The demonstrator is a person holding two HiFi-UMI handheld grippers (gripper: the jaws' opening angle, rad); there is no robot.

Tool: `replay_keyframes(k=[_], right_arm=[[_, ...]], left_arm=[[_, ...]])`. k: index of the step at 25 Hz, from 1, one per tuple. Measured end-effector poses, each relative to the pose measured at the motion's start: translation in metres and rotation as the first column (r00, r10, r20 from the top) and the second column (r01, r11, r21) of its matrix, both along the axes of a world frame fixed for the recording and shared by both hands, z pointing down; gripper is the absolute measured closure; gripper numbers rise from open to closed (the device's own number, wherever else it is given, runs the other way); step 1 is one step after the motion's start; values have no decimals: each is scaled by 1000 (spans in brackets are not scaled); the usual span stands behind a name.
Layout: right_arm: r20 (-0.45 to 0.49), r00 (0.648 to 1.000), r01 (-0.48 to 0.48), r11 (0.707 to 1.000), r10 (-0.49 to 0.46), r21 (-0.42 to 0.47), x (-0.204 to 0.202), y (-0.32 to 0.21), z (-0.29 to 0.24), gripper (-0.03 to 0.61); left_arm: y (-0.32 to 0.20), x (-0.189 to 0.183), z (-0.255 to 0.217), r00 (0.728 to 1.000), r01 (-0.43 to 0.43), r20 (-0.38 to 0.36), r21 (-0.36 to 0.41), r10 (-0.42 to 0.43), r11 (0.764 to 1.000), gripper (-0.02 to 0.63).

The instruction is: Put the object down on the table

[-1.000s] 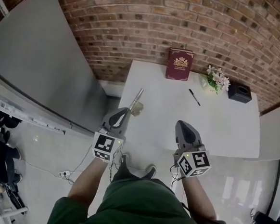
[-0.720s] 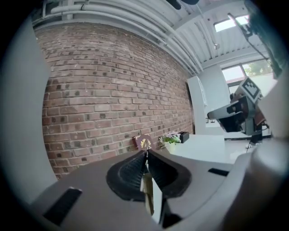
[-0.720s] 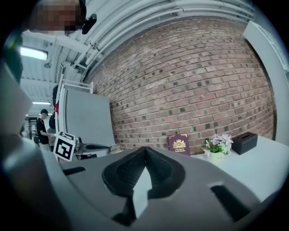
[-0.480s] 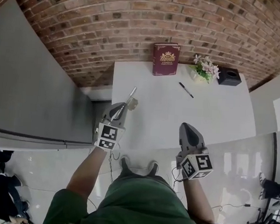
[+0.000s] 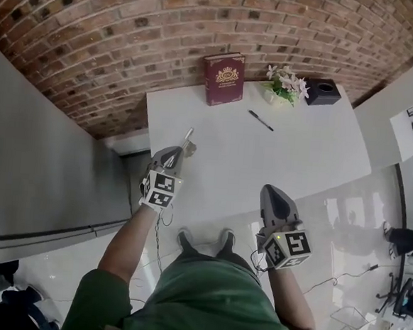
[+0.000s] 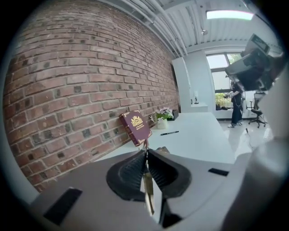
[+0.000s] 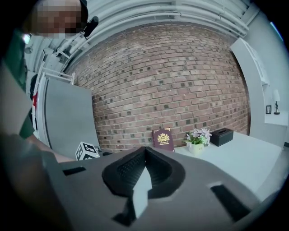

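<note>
My left gripper [image 5: 175, 152] is shut on a thin silver metal tool [image 5: 187, 136], which sticks out past the jaws over the near left corner of the white table [image 5: 300, 154]. A small beige piece [image 5: 191, 149] sits beside the tool's shaft; I cannot tell what it is. In the left gripper view the metal strip [image 6: 146, 189] is pinched between the closed pads of the left gripper [image 6: 145, 153]. My right gripper [image 5: 272, 194] hangs short of the table's near edge. In the right gripper view the right gripper [image 7: 144, 151] has its jaws together with nothing in them.
A dark red book [image 5: 223, 78] leans on the brick wall at the table's far edge. A black pen [image 5: 260, 120] lies in front of it. A small flower pot [image 5: 284, 85] and a black box [image 5: 322, 91] stand at the far right. A grey panel [image 5: 43, 162] stands to the left.
The head view has swung, so the table now sits more to the right. Both grippers keep their places near the table's near edge, the left still holding the tool.
</note>
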State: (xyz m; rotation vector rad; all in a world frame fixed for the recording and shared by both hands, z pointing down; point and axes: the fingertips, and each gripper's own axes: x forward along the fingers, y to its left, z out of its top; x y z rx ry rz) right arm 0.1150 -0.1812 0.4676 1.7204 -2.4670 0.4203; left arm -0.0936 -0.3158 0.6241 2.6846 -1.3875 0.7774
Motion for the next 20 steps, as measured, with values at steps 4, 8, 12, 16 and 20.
replay_keyframes(k=[4,8,12,16,20], right_arm=[[-14,999,-38,999,38,-29,11,10,9,575],[-23,997,-69,996,67,-59,18,20,18,575],[-47,997,-63,994,59,-86,15,28,24,575],[-75,997,-32,992,23,-124,5,39,35,575],[-109,994,-13,988,-4,-155,-5,47,41,575]], left_arm=[[-7,16,28,997,-50,53,-25,51,998,592],[-9,23,51,992,-86,93,-49,90,995,592],[-16,24,70,985,-93,141,-51,99,994,592],[-16,23,90,972,-107,206,-34,111,994,592],[-16,21,105,954,-125,272,-8,123,992,591]])
